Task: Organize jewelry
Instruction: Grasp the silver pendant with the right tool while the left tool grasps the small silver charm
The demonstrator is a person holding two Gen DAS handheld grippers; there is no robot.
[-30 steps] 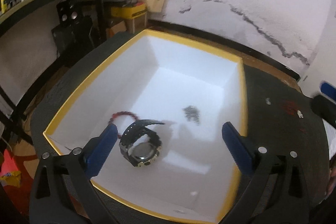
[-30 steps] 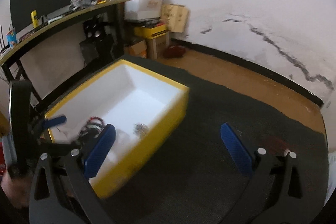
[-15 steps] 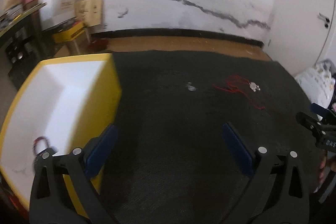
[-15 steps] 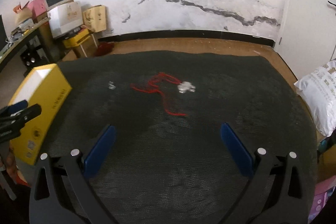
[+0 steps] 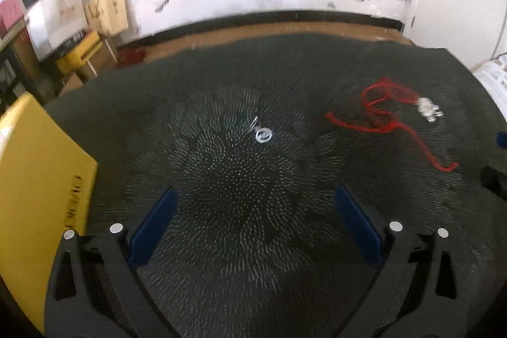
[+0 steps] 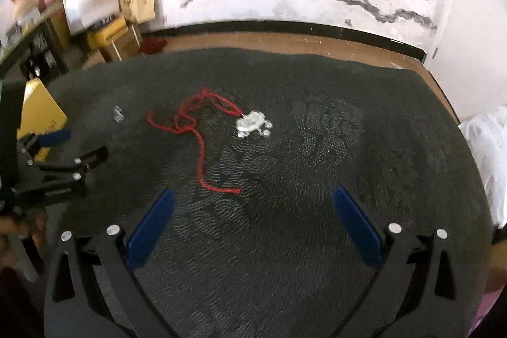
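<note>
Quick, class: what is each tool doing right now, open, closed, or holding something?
Left tool: open, holding nothing, above the silver ring.
Right tool: open, holding nothing, near the red cord necklace.

Black gripper frames, blue pads, silver screws.

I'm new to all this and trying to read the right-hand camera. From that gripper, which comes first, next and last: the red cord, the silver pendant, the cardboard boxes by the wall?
From the right gripper, which is open:
1. Red cord: its loose end lies just ahead, slightly left.
2. Silver pendant: farther ahead, near centre, at the cord's other end.
3. Cardboard boxes: far left, against the wall.
</note>
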